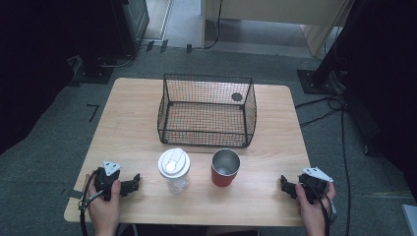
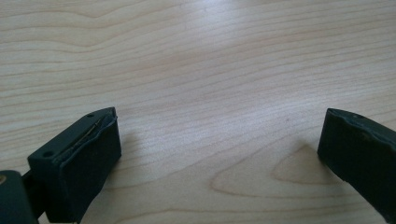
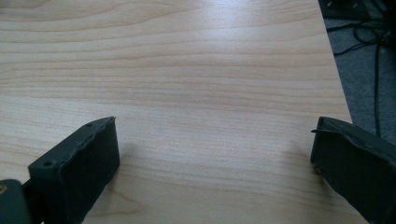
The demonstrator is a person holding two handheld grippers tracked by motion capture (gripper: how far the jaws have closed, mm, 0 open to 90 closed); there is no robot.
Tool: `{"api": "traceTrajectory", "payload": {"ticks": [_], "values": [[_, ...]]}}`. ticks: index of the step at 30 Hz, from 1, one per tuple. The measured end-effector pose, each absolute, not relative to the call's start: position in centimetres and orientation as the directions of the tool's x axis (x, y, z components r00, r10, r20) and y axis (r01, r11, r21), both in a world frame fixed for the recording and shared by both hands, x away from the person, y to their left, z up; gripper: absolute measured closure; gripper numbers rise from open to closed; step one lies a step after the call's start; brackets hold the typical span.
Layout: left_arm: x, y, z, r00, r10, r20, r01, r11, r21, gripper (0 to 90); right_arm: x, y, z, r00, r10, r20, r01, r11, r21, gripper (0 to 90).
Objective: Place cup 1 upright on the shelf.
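A clear tumbler with a white lid stands upright just beside an open red cup, steel inside.

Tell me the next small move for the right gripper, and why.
Probably ease the right gripper leftward toward the red cup. Its fingers stand wide apart with nothing between them, low over bare table, and the cup stands upright a short way off, in front of the wire basket.

no readable text, labels or signs
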State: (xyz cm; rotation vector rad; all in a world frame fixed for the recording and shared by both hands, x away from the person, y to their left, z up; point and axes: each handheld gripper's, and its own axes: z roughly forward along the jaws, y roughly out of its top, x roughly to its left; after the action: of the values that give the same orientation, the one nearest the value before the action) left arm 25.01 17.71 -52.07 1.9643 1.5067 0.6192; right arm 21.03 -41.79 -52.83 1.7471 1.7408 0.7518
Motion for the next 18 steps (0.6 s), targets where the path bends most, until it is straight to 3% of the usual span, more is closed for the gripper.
{"api": "traceTrajectory", "payload": {"ticks": [18], "values": [[25.0, 17.7, -52.1, 0.254, 0.967, 0.014, 0.697, -0.193, 0.691, 0.0, 20.1, -38.1, -51.0, -0.083, 0.996, 0.013, 0.651, 0.044, 0.758, 0.9]]}}
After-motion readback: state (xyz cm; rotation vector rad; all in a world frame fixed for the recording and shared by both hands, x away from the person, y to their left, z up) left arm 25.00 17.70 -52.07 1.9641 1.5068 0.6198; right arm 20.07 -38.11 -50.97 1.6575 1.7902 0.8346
